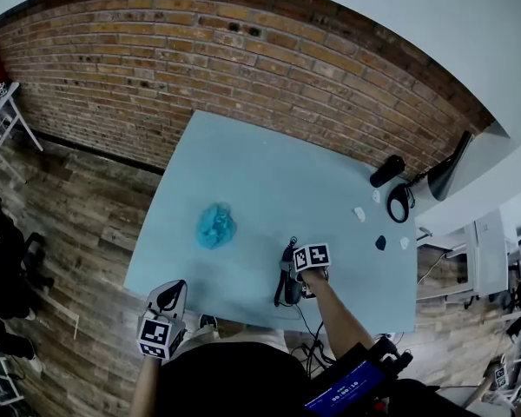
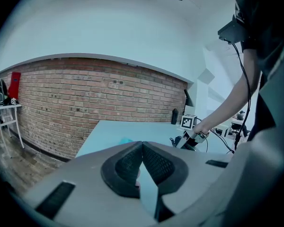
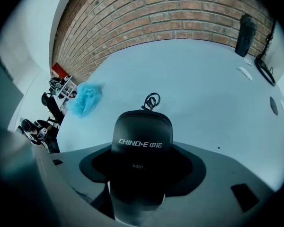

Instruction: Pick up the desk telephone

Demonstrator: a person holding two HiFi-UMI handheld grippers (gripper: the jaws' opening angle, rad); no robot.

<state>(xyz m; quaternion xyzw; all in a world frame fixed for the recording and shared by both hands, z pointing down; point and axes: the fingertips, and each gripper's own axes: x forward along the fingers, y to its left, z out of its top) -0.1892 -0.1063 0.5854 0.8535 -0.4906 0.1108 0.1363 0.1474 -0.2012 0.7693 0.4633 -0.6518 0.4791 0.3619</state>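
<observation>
The desk telephone (image 1: 284, 288) is a black set lying near the front edge of the pale blue table (image 1: 260, 168). My right gripper (image 1: 293, 281) points steeply down onto it. In the right gripper view the black handset (image 3: 141, 141), with white print on it, fills the space between the jaws of the right gripper (image 3: 141, 176), which are shut on it. The handset's coiled cord (image 3: 151, 100) shows just beyond it. My left gripper (image 1: 172, 296) hangs off the table's front left corner; in its own view the left gripper (image 2: 142, 148) is shut with nothing in it.
A crumpled blue cloth (image 1: 215, 225) lies left of the telephone. At the far right of the table are a black bottle (image 1: 386, 171), a black ring-shaped thing (image 1: 398, 202) and some small white and black bits (image 1: 359, 214). A brick wall (image 1: 243, 59) stands behind the table; white furniture (image 1: 486, 233) stands to the right.
</observation>
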